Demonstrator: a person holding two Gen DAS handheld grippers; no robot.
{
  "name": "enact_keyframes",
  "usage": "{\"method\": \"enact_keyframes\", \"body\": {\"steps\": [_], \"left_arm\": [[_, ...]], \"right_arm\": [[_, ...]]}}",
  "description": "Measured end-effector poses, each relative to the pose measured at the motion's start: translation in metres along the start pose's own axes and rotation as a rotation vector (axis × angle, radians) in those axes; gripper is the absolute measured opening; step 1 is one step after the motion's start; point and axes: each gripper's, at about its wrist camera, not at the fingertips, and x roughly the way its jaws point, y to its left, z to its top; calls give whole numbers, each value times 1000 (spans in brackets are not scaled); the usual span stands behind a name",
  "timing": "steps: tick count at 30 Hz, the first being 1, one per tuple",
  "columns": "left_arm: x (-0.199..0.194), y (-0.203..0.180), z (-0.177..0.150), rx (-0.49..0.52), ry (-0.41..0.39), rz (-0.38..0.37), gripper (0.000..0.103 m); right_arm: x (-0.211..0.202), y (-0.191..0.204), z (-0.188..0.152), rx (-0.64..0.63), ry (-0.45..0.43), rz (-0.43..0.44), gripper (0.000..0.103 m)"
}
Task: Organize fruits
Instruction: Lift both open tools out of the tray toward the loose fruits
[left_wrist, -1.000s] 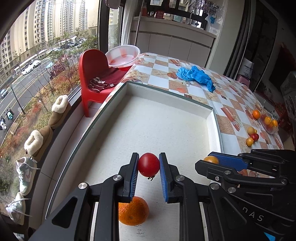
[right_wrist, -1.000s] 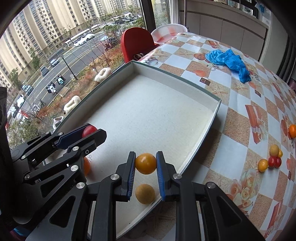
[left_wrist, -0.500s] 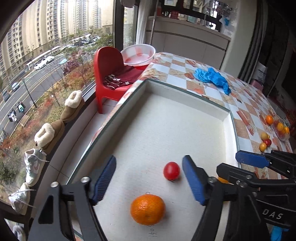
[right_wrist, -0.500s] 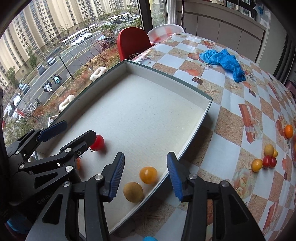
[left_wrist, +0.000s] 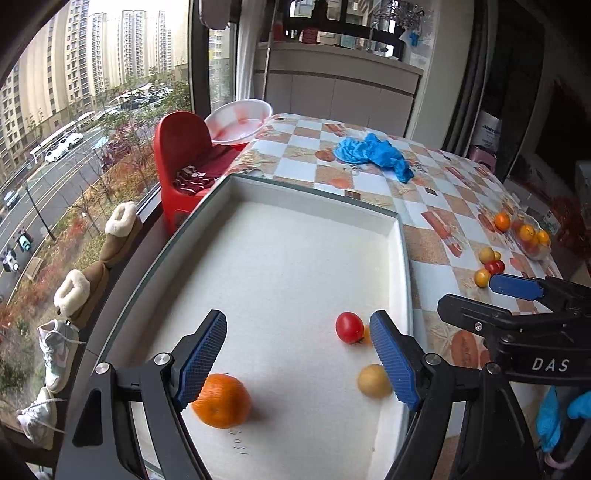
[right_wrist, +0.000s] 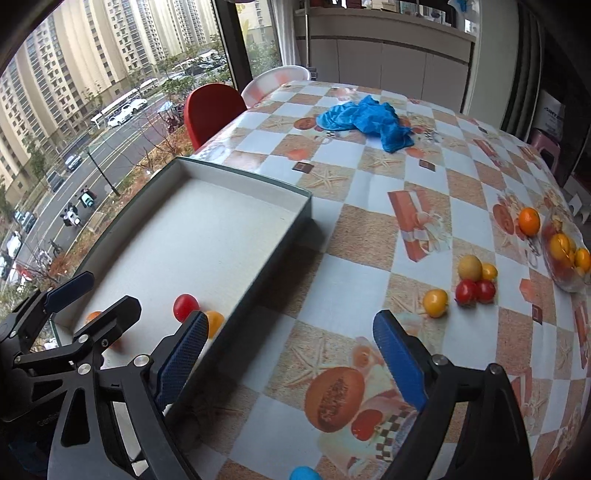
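Note:
A shallow white tray (left_wrist: 402, 266) lies on the checked table. In it are an orange (left_wrist: 221, 400), a red tomato (left_wrist: 349, 326), a tan round fruit (left_wrist: 373, 380) and a small orange tomato (right_wrist: 215, 320) beside the red tomato (right_wrist: 185, 306). My left gripper (left_wrist: 306, 363) is open and empty above the tray's near end. My right gripper (right_wrist: 291, 363) is open and empty over the tablecloth, right of the tray (right_wrist: 280, 243). Loose fruits lie farther right: a yellow tomato (right_wrist: 436, 302), red tomatoes (right_wrist: 474, 291), a tan fruit (right_wrist: 470, 267).
A clear bag of oranges (right_wrist: 565, 258) and a single orange (right_wrist: 529, 220) lie at the right table edge. A blue cloth (right_wrist: 365, 120) lies at the far end. A red chair (left_wrist: 181, 155) and a pink basin (left_wrist: 240, 120) stand by the window.
Both grippers opened and let go: the red tomato and the small orange tomato now lie in the tray. Both grippers pulled back, and the right one swung right over the tablecloth.

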Motion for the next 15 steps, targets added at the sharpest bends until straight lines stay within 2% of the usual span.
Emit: {"method": "enact_keyframes", "body": {"steps": [7,9,15], "left_arm": [[-7,-62,-8,138,19,-57,81],[-10,-82,-11,176,25,-70,81],[-5,-140,-22,284,61,-111,81]], "right_arm": [[-5,-72,-25,146,15,-93,93],[-7,-96,-35,201,16,-119,103],[-19,-155,-66,269,7,-222,103]]}}
